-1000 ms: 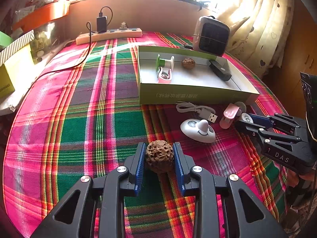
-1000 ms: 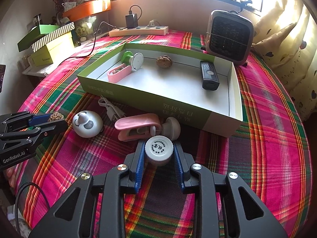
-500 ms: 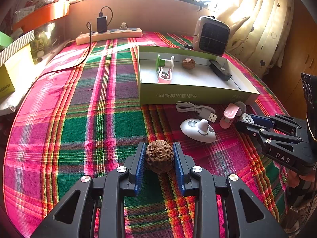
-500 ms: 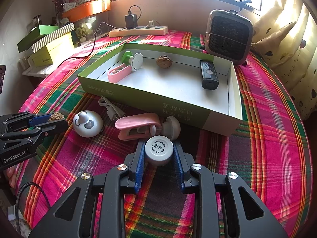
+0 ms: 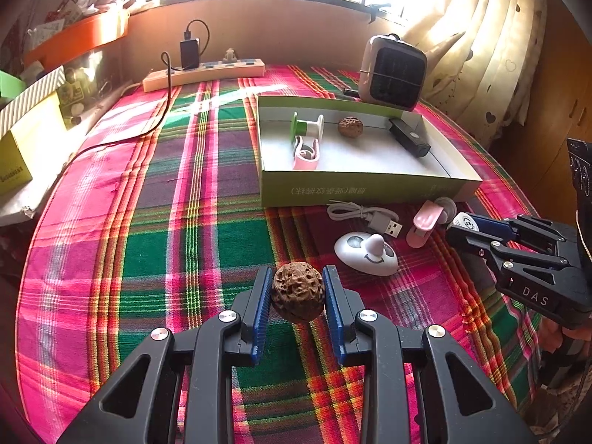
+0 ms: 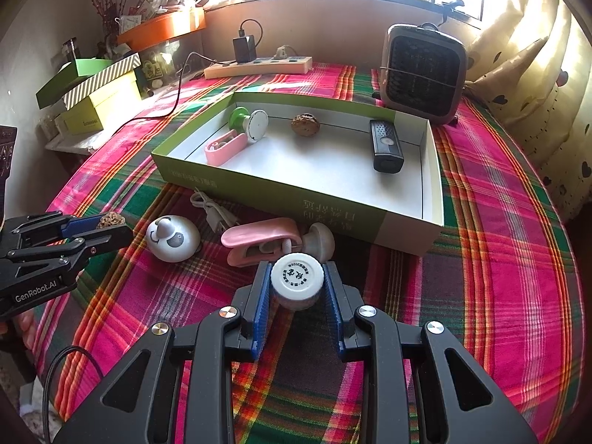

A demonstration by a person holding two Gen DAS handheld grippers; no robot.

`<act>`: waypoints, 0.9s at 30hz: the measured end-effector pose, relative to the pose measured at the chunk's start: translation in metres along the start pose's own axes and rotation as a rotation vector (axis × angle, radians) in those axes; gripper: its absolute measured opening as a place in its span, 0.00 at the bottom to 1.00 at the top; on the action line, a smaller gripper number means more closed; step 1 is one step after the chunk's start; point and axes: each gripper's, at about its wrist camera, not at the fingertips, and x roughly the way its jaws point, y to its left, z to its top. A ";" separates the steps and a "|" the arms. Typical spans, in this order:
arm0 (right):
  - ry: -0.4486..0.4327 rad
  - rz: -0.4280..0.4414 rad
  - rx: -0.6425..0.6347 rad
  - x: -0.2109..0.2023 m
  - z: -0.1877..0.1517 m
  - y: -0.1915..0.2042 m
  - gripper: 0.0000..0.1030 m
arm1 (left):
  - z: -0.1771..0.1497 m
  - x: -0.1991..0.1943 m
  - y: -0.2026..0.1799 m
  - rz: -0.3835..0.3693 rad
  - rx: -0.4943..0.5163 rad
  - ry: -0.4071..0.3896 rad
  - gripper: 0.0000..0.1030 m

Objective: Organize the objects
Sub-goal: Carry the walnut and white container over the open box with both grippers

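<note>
- Nothing has shifted since the earlier frames: both tools and every object on the plaid tablecloth [image 5: 155, 244] sit where they were.
- Left gripper [image 5: 298, 298] pinches a brown walnut [image 5: 298, 291] between its blue pads, taking it across the widest part; the nut looks lifted just clear of the cloth, though the fisheye view leaves that uncertain.
- Right gripper [image 6: 297, 290] is clamped on a small white bottle [image 6: 297, 284], pads on its round sides just under the printed cap, near the pink clip [image 6: 259, 238] and the grey mushroom-shaped piece [image 6: 321, 240].
- Handling, as a judgement: the walnut is light, hard and deeply ridged, so ribbed pads should bite well; its rounded form could still roll out if held off centre.
- Smooth, stiff plastic makes the bottle the more slippery of the two; a grip low on the body would hold steadier than one on the cap edge.
- The likely destination is the green box [image 6: 285, 194], well ahead of both tools, which already holds a second walnut [image 6: 305, 124], a green spool [image 6: 246, 121] and a black device [image 6: 384, 145].
- A white mouse-shaped gadget [image 5: 366, 251] and a USB cable [image 5: 364, 216] lie loose outside the box.
</note>
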 end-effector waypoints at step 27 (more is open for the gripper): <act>-0.072 -0.001 0.013 -0.013 0.048 -0.029 0.27 | 0.061 0.003 -0.029 -0.072 0.075 -0.054 0.25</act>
